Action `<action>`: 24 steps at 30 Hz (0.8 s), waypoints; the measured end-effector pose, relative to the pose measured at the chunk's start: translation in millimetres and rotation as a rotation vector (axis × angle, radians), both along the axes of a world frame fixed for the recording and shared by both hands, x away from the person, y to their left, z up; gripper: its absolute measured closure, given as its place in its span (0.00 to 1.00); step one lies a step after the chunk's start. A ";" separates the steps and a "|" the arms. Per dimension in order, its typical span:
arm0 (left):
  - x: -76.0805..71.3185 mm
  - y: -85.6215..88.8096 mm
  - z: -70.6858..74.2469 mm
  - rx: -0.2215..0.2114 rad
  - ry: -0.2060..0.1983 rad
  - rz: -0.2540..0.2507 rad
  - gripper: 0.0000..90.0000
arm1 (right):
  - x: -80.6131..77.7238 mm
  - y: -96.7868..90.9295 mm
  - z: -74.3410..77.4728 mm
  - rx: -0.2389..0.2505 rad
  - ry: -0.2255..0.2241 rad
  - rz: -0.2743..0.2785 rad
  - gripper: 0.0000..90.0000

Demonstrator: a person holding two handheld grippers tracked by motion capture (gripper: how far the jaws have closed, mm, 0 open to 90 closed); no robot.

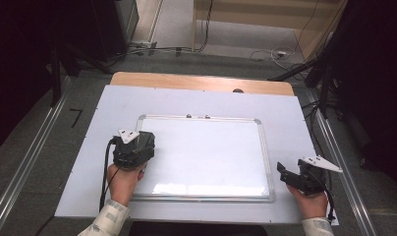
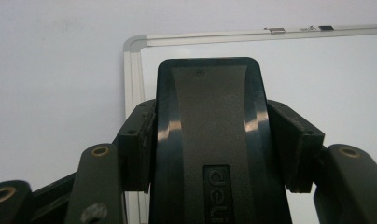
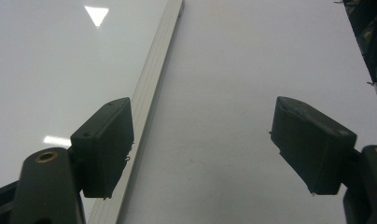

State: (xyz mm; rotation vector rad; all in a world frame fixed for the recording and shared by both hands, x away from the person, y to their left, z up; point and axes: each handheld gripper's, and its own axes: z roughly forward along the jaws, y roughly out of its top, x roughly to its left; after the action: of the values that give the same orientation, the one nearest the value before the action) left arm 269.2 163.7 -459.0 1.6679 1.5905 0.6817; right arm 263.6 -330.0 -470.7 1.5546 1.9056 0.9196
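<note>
A white whiteboard (image 1: 206, 152) with a silver frame lies flat in the middle of the table. My left gripper (image 1: 140, 142) hangs over the board's left edge, shut on a black board eraser (image 2: 207, 112) marked "deli". The eraser stands upright between the jaws, with the board's far left corner (image 2: 133, 44) behind it. My right gripper (image 1: 290, 174) is open just right of the board's near right corner. Its jaws straddle bare white sheet beside the board's frame (image 3: 151, 88), and nothing is between them (image 3: 203, 140).
A white sheet (image 1: 285, 108) covers the wooden tabletop (image 1: 201, 81). Two small clips (image 1: 196, 116) sit on the board's far edge. Metal rails (image 1: 29, 157) run along both sides of the table. Cables (image 1: 272, 53) and dark stands are on the floor beyond.
</note>
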 end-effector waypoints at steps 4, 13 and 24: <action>-7.5 0.8 -0.7 -0.015 0.002 0.020 0.45 | 0.6 0.9 -0.4 -0.003 0.002 0.002 0.22; -25.8 -5.9 -9.3 -0.028 0.023 0.047 0.45 | 0.6 0.6 -0.2 -0.001 -0.001 0.007 0.22; -37.3 -14.1 -26.2 -0.020 0.056 0.087 0.45 | 1.3 0.9 0.1 0.002 -0.001 0.014 0.22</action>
State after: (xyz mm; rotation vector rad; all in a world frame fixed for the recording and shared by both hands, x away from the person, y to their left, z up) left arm 231.9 149.7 -485.2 1.6239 1.7128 0.6655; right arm 264.9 -329.1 -470.6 1.5431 1.9183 0.9278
